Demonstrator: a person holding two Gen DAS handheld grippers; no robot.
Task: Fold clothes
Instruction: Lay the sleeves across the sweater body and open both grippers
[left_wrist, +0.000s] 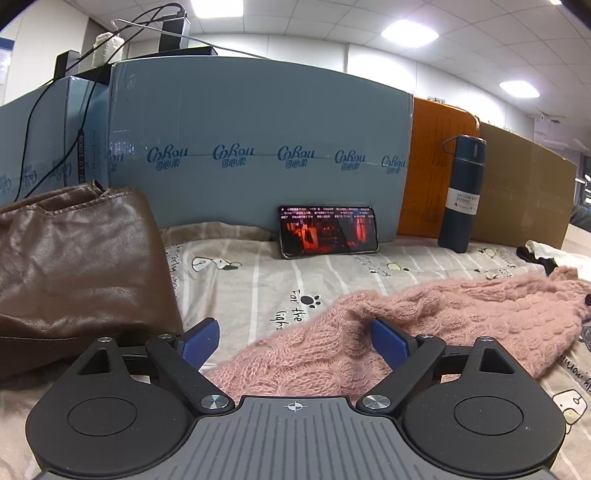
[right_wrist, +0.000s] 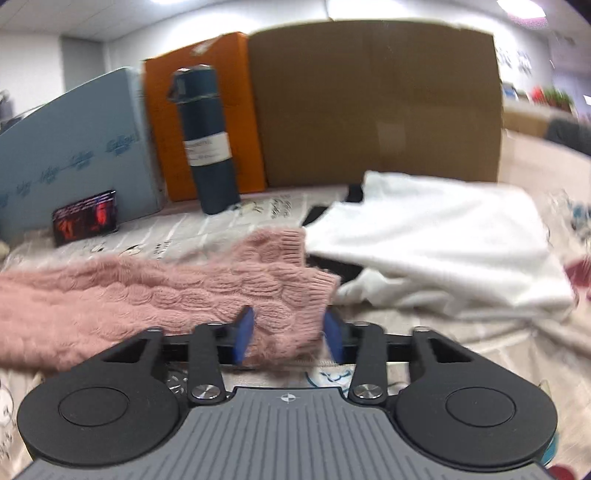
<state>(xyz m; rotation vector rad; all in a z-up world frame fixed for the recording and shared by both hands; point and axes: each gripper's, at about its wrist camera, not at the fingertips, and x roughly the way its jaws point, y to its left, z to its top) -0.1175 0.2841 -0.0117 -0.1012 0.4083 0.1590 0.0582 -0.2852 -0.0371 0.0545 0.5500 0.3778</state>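
Right view blurred — phone (right_wrist: 85, 217) unreadable

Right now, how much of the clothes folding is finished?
Hardly any. The pink sweater lies unfolded across the sheet. The right gripper straddles its end, the left gripper is open at its other side. The white garment is still crumpled; the brown jacket sits heaped.

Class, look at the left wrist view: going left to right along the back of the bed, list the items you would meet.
Brown leather garment → black phone with lit screen → dark teal vacuum bottle → small black-and-white cloth pile.
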